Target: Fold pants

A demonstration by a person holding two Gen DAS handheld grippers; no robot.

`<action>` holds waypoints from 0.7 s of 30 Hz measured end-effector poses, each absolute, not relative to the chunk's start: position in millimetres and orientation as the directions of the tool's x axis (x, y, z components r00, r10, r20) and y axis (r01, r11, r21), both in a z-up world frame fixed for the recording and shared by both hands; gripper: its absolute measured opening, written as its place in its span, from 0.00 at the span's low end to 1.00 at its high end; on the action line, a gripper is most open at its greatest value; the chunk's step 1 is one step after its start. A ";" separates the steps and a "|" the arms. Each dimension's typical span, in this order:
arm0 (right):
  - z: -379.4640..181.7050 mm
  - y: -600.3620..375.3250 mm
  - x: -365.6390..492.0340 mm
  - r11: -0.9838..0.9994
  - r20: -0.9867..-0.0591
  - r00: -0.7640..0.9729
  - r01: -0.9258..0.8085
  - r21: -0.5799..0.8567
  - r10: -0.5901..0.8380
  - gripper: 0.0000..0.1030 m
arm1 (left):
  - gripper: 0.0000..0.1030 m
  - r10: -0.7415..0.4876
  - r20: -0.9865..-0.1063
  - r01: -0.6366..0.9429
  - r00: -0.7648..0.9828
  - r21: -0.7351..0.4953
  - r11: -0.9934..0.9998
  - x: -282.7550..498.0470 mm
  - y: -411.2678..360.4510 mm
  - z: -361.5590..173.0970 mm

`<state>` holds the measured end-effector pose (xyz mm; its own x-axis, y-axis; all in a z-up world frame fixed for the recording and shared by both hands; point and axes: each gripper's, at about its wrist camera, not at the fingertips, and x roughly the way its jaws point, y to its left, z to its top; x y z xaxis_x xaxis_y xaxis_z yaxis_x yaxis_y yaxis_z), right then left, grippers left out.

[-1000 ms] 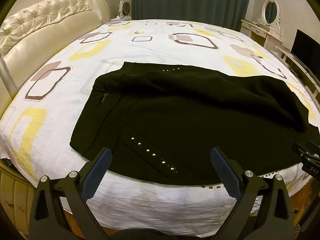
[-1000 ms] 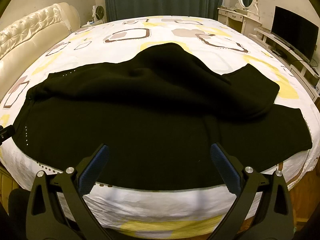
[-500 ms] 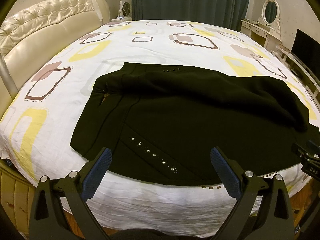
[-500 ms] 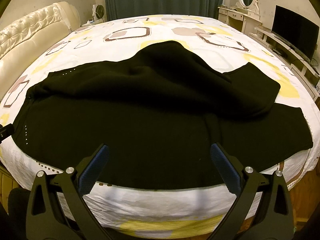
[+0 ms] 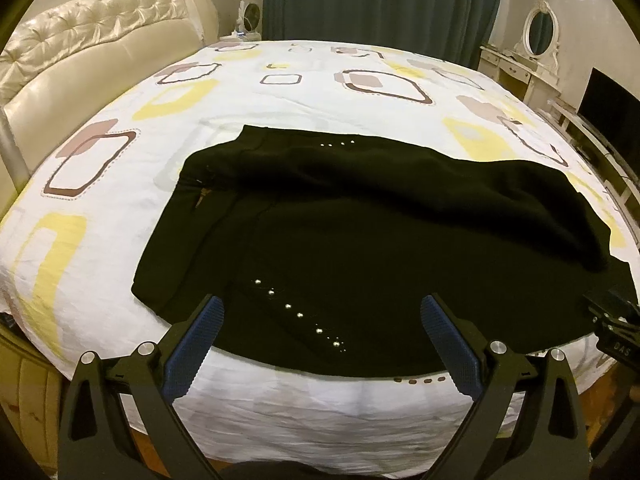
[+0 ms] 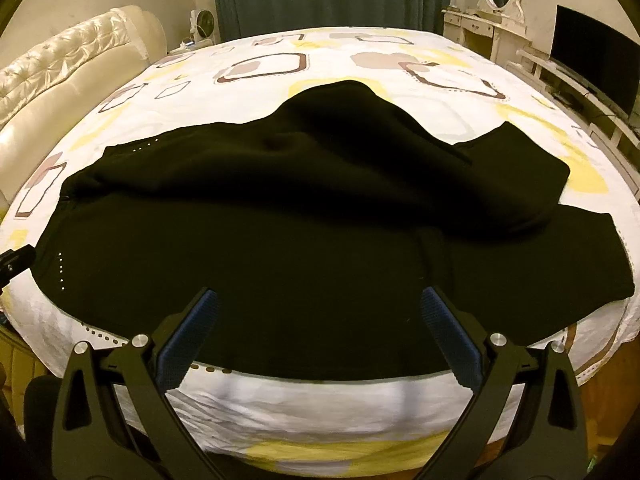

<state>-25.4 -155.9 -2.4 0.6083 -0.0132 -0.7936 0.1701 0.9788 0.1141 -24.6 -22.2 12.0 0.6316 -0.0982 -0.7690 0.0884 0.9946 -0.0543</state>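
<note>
Black pants [image 5: 360,240] lie spread across the near part of the bed, waist to the left with rows of small studs. One leg is rumpled over the other; both leg ends show at the right in the right wrist view [image 6: 320,220]. My left gripper [image 5: 320,310] is open and empty, hovering over the near waist edge. My right gripper [image 6: 320,306] is open and empty, over the near edge of the leg. The right gripper's tip shows at the right edge of the left wrist view [image 5: 616,320].
The bed [image 5: 100,200] has a white sheet with yellow and brown squares. A cream tufted headboard [image 5: 88,56] stands at the left. A dressing table with mirror [image 6: 496,8] and a TV [image 6: 596,60] stand at the right. Dark curtains [image 5: 380,0] hang behind.
Both grippers stay open and almost still. The view shifts only slightly; the pants have not moved.
</note>
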 end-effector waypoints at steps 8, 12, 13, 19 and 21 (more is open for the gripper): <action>30.0 -212.7 -9.1 0.967 -0.749 0.655 0.119 0.227 0.095 0.98 | 0.96 -0.182 -0.808 0.136 0.561 -0.128 0.983 -6.1 -21.8 3.9; 50.7 -277.6 12.7 0.959 -0.723 0.689 0.178 0.219 0.037 0.98 | 0.96 -0.172 -0.803 0.142 0.571 -0.110 0.984 10.3 -18.7 2.9; 53.5 -291.0 21.2 0.958 -0.727 0.686 0.182 0.223 0.038 0.98 | 0.96 -0.165 -0.801 0.153 0.576 -0.093 0.984 19.8 -17.8 2.7; 64.9 -317.1 96.9 0.951 -0.726 0.655 0.041 0.308 0.207 0.98 | 0.96 -0.149 -0.827 0.169 0.541 -0.067 0.983 83.7 3.6 -2.5; 61.2 -303.0 126.9 0.942 -0.724 0.630 -0.037 0.332 0.280 0.98 | 0.96 -0.123 -0.833 0.152 0.540 -0.047 0.987 107.9 19.5 -2.3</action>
<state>126.9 -303.0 61.2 0.6304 0.2804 -0.7239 -0.0374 0.9424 0.3325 107.9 19.5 -2.3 0.5398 -0.1233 -0.8327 0.1525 0.9872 -0.0473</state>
